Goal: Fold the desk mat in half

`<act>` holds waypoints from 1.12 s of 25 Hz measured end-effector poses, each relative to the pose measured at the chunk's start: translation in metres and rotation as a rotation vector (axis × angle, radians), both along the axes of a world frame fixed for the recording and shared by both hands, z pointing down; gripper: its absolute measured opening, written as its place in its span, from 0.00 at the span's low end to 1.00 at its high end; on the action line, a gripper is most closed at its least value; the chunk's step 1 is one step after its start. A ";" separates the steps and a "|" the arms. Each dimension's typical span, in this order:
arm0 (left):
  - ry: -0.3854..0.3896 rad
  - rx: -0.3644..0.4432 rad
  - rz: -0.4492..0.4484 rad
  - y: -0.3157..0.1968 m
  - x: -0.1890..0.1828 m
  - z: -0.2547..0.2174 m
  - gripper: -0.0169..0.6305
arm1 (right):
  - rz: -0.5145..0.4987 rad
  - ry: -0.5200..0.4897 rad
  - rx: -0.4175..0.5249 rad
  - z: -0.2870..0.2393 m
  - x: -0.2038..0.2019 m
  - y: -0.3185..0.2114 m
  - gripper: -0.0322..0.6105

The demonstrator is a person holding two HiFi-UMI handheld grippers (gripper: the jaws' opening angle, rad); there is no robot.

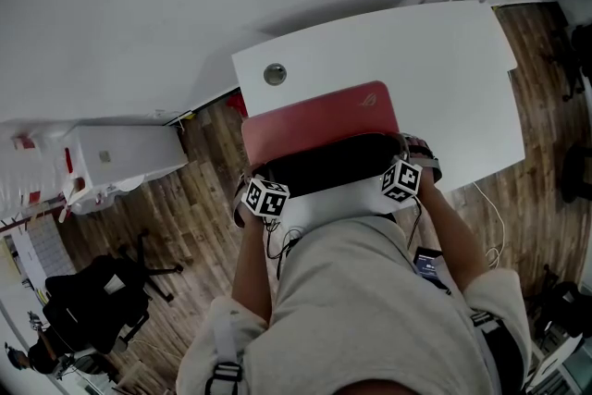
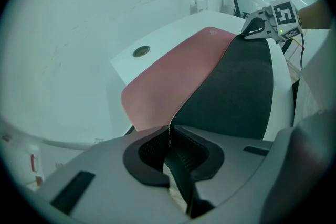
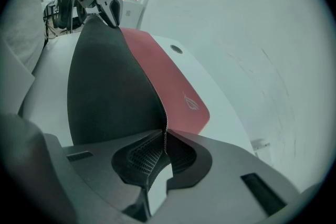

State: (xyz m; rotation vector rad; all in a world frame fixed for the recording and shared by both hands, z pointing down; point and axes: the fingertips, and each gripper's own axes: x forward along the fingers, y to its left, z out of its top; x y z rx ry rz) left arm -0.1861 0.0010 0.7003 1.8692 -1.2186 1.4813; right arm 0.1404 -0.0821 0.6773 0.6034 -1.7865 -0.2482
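**Mat (image 1: 319,120) raised by its near edge, pinched at both corners**

The mat lies on a white desk (image 1: 444,60). Its far half is red face up, with a pale logo (image 1: 370,97) near the far right corner. The near half is lifted off the desk and curls toward the person, so the black underside shows as a dark band across the head view.

The left gripper (image 2: 170,134) grips the near left corner. In its own view the jaws are drawn together on the thin edge. That edge runs up from between the pads, red to its left and black to its right. The right gripper (image 3: 165,136) does the same at the near right corner. Its jaws are clamped on the edge, with black to the left and red to the right (a mirror of the other side). Each gripper view also catches the other gripper at the far end of the lifted edge, its marker cube above the corner it holds.

The mat's far edge rests flat on the desk. A round grommet (image 1: 275,74) sits in the desk just beyond the far left corner, clear of the mat. The desk stands against a pale wall on a wooden floor (image 1: 194,199). A white cabinet (image 1: 120,157) stands to the left of the desk. A black chair (image 1: 102,291) shows at the lower left of the head view, well apart from the desk.
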 end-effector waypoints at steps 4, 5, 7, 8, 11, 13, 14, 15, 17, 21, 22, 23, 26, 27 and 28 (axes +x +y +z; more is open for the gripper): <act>-0.005 -0.003 -0.003 -0.001 -0.002 0.002 0.09 | -0.004 -0.004 0.000 0.001 -0.002 -0.003 0.13; -0.006 -0.003 -0.004 -0.001 -0.002 0.002 0.09 | -0.003 -0.007 0.000 0.001 -0.002 -0.003 0.13; -0.006 -0.004 -0.009 -0.002 -0.002 0.002 0.09 | 0.001 -0.014 -0.001 0.000 -0.002 -0.005 0.13; -0.005 -0.004 -0.012 -0.003 -0.002 0.002 0.09 | 0.001 -0.016 0.001 0.000 -0.002 -0.006 0.13; -0.011 -0.002 -0.015 -0.007 -0.004 0.002 0.09 | 0.001 -0.020 0.005 0.001 -0.003 -0.010 0.13; -0.018 -0.001 -0.011 -0.009 -0.005 0.001 0.09 | 0.005 -0.028 0.003 0.001 -0.004 -0.011 0.13; -0.023 0.000 -0.008 -0.010 -0.005 0.001 0.09 | 0.009 -0.032 0.002 0.001 -0.004 -0.012 0.13; -0.028 0.001 -0.004 -0.011 -0.006 0.001 0.09 | 0.013 -0.037 0.000 0.000 -0.004 -0.013 0.13; -0.034 0.003 -0.001 -0.014 -0.006 0.000 0.09 | 0.018 -0.043 -0.002 -0.001 -0.005 -0.015 0.13; -0.035 0.004 -0.006 -0.018 -0.007 0.001 0.09 | 0.019 -0.045 -0.002 0.000 -0.005 -0.018 0.13; -0.037 0.004 -0.006 -0.019 -0.007 0.001 0.09 | 0.018 -0.046 -0.003 0.000 -0.006 -0.019 0.13; -0.038 0.004 -0.006 -0.021 -0.008 0.001 0.09 | 0.017 -0.047 -0.003 0.000 -0.006 -0.020 0.13; -0.042 0.005 -0.003 -0.025 -0.009 0.001 0.09 | 0.016 -0.048 -0.002 0.000 -0.006 -0.023 0.13; -0.043 0.006 -0.002 -0.026 -0.008 0.001 0.09 | 0.016 -0.048 -0.002 0.000 -0.006 -0.024 0.13; -0.044 0.006 -0.001 -0.027 -0.008 0.001 0.09 | 0.016 -0.048 -0.002 -0.001 -0.005 -0.024 0.13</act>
